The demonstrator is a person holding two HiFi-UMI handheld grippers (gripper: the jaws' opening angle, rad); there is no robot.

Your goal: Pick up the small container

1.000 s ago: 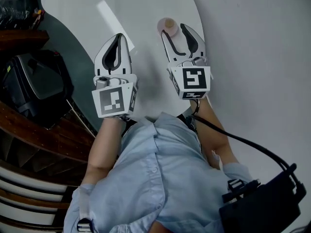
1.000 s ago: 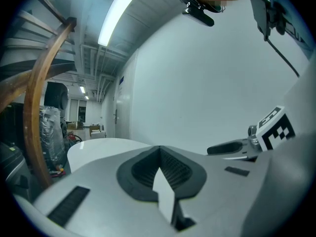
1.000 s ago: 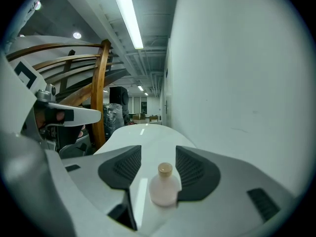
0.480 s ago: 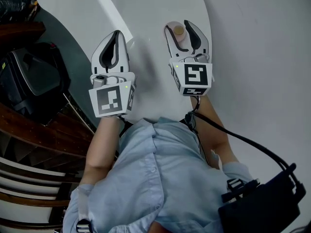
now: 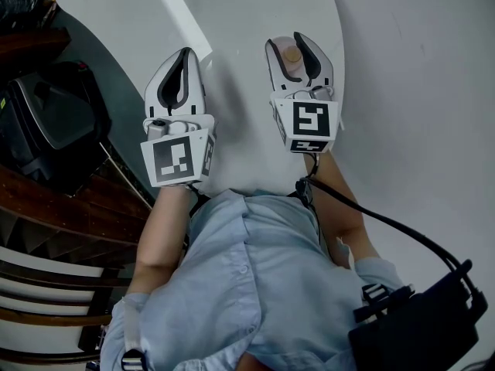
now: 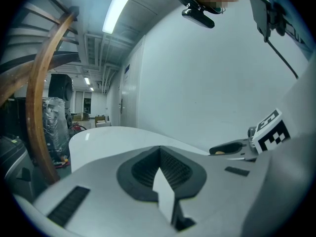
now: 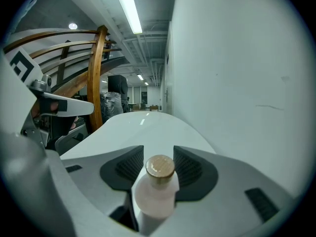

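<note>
1. The head view is taking in both tools above the white rounded worktop (image 5: 232, 22). The left tool (image 5: 182, 59) is hanging with its jaws pressed together, holding nothing.
2. The right tool (image 5: 288, 46) is closing its jaws around the small pale pink container with a round wooden cap (image 5: 291, 55); from above only the cap is showing clearly.
3. The right gripper view alone is showing the container's smooth pink body, standing upright between the dark ribbed pads (image 7: 126, 168). The pads are not pressing on it, and its base is hidden.
4. The left gripper view alone is showing that tool's pads meeting.
</note>
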